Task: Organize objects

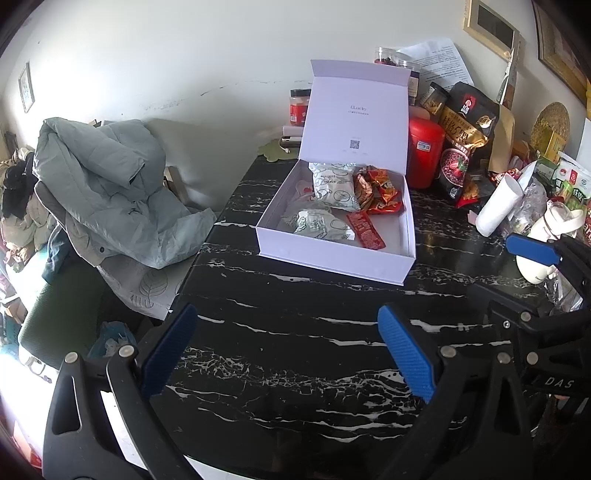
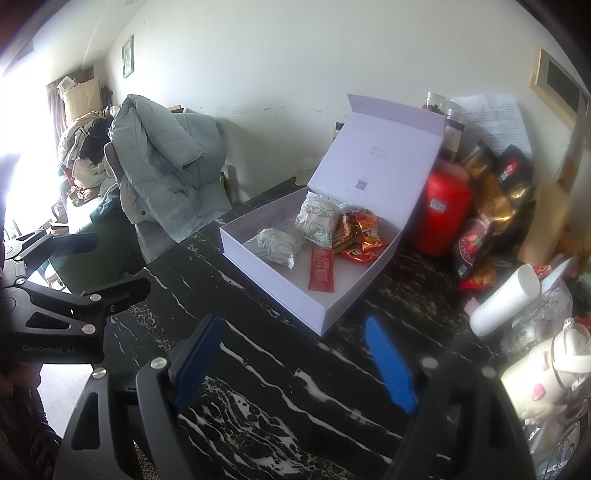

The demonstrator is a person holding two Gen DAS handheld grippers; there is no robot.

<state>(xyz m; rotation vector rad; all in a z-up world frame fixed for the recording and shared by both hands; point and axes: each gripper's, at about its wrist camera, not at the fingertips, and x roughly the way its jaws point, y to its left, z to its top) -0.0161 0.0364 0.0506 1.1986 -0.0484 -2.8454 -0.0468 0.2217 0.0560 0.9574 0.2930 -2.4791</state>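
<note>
Left tool [image 1: 291, 350] wide open, empty, right tool [image 2: 295, 362] likewise

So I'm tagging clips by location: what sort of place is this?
Probably a lived-in home: a marble table crowded with snack bags, a puffer jacket over a chair, framed pictures.

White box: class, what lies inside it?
The white box holds two pale wrapped packets, orange-red snack bags and a red sachet. Anything beneath them is hidden.
</note>
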